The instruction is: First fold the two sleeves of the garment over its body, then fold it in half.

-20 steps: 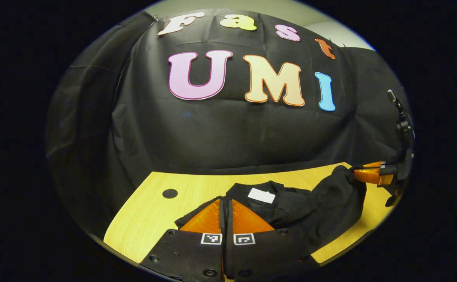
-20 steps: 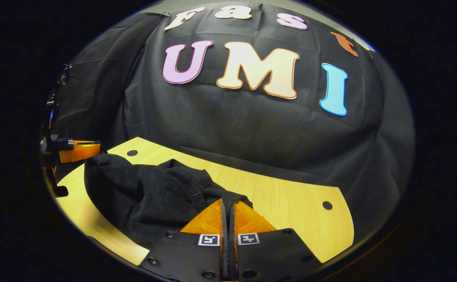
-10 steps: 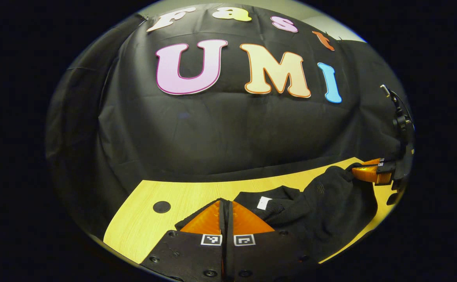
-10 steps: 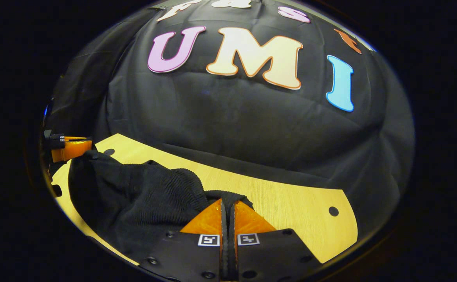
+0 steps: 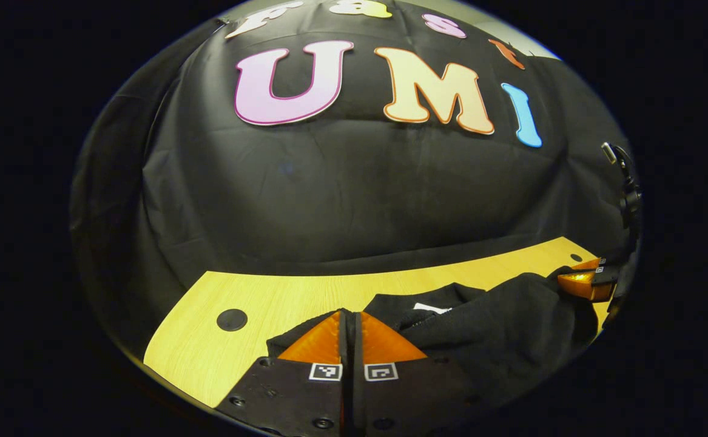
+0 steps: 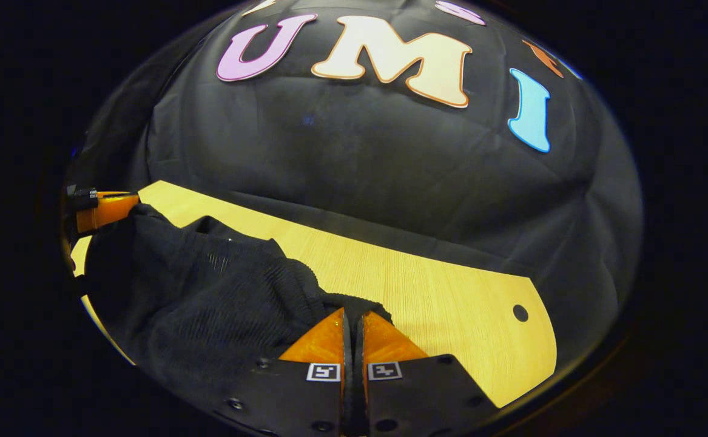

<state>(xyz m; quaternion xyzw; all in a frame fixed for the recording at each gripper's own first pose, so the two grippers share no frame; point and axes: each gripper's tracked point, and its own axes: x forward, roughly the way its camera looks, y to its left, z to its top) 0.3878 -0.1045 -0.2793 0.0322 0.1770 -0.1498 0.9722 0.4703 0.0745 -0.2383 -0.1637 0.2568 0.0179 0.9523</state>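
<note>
A black knitted garment (image 5: 499, 340) lies bunched on a pale wooden worktop (image 5: 281, 297), in front of a black cloth wall.

In the left gripper view, the left tongs (image 5: 350, 317) sit at the bottom centre, their two fingers pressed together with the edge of the garment pinched between them. The fabric stretches away to the right, where the right tongs (image 5: 575, 279) grip its far end near the worktop's right edge. A small white tag (image 5: 431, 308) shows on the garment, just beyond the left tongs. A round dark hole (image 5: 232, 319) marks the worktop to the left of the garment.

In the right gripper view, the right tongs (image 6: 352, 315) are closed on the garment's ribbed edge (image 6: 354, 300). The cloth (image 6: 208, 291) spreads off to the left, piled in folds, up to the left tongs (image 6: 120, 205), which clasp it at the far left. Bare worktop (image 6: 438, 297) runs to the right, with another round hole (image 6: 520, 313) near its end.
</note>
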